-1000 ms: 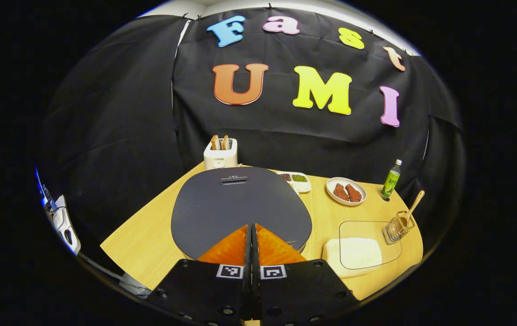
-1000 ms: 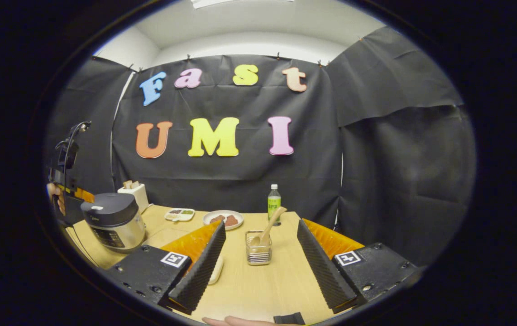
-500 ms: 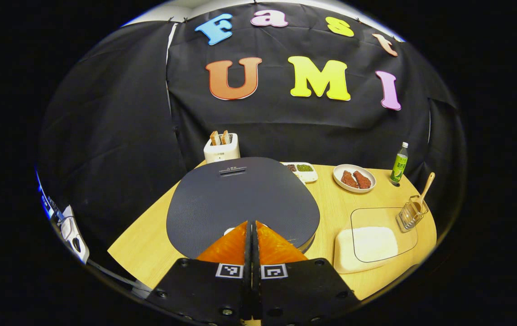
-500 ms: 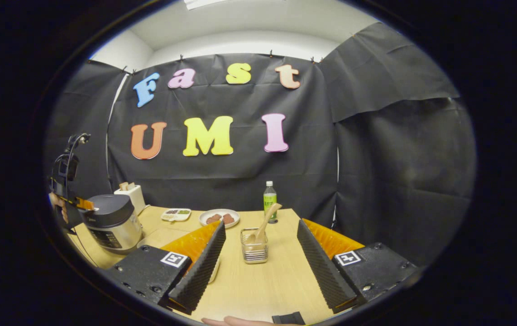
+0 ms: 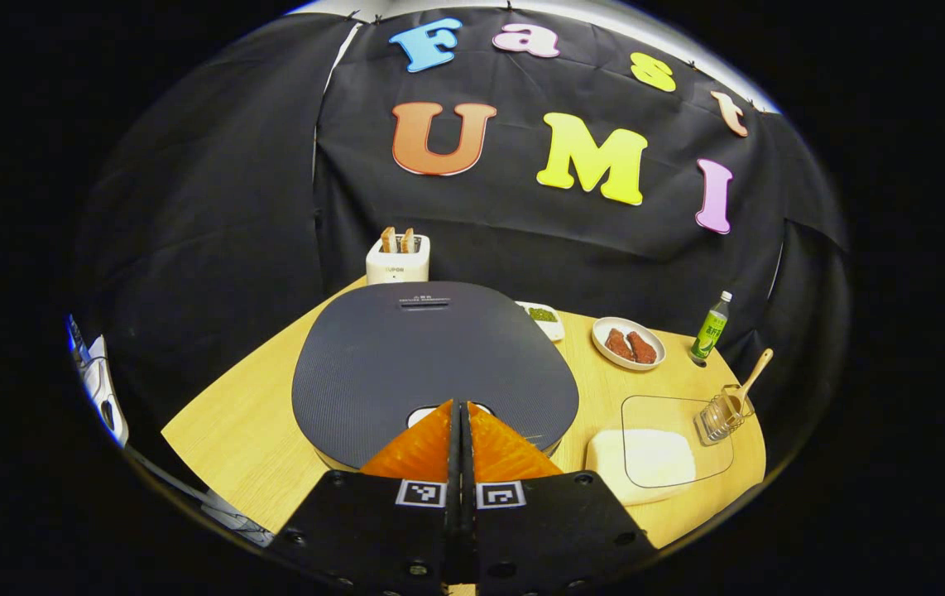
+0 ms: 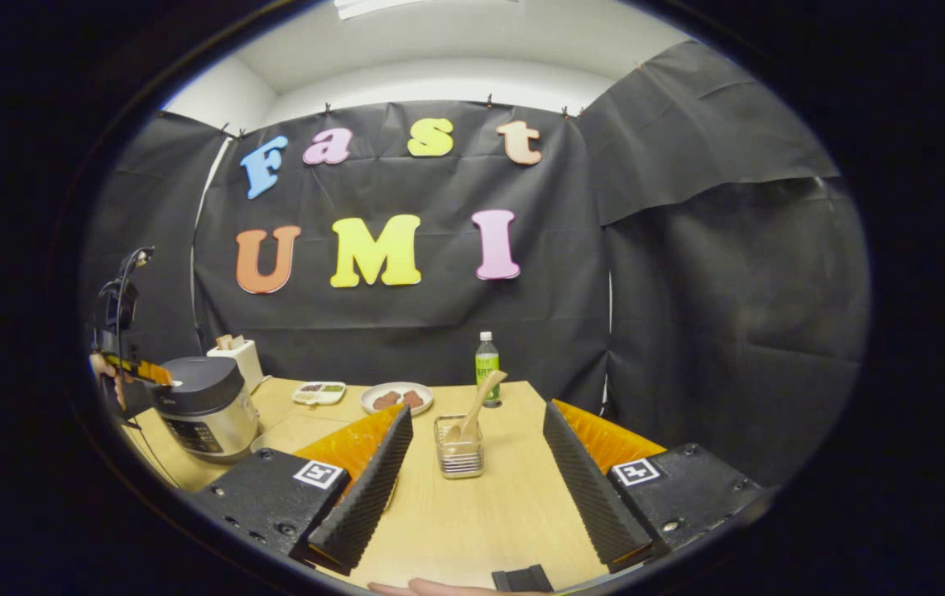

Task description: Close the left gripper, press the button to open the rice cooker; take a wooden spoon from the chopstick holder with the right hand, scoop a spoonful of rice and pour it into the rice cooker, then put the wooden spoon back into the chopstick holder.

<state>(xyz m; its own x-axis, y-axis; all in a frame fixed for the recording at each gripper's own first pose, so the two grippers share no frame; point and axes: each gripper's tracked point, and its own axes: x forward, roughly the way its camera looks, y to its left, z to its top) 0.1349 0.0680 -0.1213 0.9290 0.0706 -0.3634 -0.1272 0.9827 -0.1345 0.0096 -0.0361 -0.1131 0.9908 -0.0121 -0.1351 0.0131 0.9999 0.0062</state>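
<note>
**Left claw at the cooker's button, right claw wide before the spoon**

Black cloth walls the booth behind a pale wooden counter (image 5: 249, 430). On it sits the rice cooker (image 5: 431, 364), its dark lid down, and the left claw (image 5: 460, 407) is clenched, fingers pressed together with nothing between them, its tips right at the pale button (image 5: 423, 414) on the lid's near edge; whether they touch it I cannot tell. From the right gripper view the same claw (image 6: 160, 379) shows at the cooker's top edge, a hand (image 6: 100, 368) behind it.

Right claw (image 6: 477, 422) is released, its fingers spread wide and holding nothing. Between them and farther off stands the clear chopstick holder (image 6: 458, 447) with the wooden spoon (image 6: 472, 410) leaning in it, handle tilted up to the right. A tray of rice (image 5: 642, 459) under a clear lid lies near the holder. Behind are a toaster (image 5: 397, 258) with bread, a divided dish (image 5: 543, 317), a plate of meat (image 5: 628, 343) and a green bottle (image 5: 711, 328)
</note>
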